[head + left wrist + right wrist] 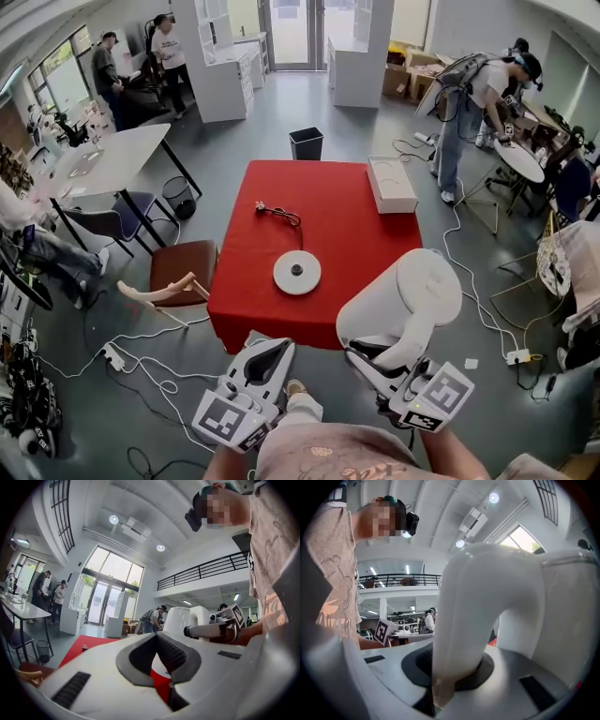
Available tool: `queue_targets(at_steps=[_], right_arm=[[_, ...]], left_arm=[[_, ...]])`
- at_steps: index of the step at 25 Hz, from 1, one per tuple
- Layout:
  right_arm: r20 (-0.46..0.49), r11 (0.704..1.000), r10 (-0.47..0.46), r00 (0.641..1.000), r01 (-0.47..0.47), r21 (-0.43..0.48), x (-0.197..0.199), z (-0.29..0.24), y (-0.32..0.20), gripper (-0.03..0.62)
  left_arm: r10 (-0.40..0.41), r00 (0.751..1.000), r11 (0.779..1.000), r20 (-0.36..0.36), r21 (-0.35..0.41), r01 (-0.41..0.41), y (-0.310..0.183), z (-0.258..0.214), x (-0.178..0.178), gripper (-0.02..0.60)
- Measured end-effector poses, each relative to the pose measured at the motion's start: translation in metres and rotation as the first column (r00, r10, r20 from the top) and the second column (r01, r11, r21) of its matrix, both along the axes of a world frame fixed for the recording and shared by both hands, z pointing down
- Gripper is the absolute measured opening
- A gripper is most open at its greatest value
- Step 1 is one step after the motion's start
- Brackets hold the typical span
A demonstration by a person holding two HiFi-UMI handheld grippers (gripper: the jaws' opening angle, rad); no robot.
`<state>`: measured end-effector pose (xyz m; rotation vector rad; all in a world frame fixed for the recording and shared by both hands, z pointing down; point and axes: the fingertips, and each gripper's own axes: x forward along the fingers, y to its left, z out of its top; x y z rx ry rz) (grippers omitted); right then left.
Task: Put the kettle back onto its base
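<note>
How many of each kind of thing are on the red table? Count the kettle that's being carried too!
Kettle: 1
Kettle base: 1
White box: 1
Black cord: 1
Total: 4

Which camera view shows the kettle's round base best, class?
The head view: the whole white base lies bare on the red table, seen from above. The left gripper view gives at most a pale sliver between its fingers; the right gripper view is filled by the kettle, no base.
</note>
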<state>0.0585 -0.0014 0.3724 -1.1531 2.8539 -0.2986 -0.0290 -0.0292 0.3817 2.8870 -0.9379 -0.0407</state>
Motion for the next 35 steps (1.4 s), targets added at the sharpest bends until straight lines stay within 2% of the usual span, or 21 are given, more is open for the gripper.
queue_targets(at_steps=[10, 19, 35], right_arm=[[0.025, 0.996, 0.085, 0.996, -0.085, 0.004, -0.019, -0.001, -0.061, 0.058], [0.025, 0.992, 0.123, 0.992, -0.122, -0.029, -0.013, 0.007, -0.078, 0.058], [0.017, 0.999, 0.028, 0.999, -0.027, -0.037, -0.007, 0.006, -0.114, 0.058]], left_arm=[[0.067, 0.998, 0.998, 0.003, -0.004, -0.067, -0.067, 0.003, -0.026, -0.002], [0.106, 0.994, 0.994, -0.005, -0.021, -0.107, -0.089, 0.004, -0.014, -0.002], [0.052, 0.999, 0.998, 0.000, -0.039, -0.052, -0.109, 0.011, 0.000, -0.002]])
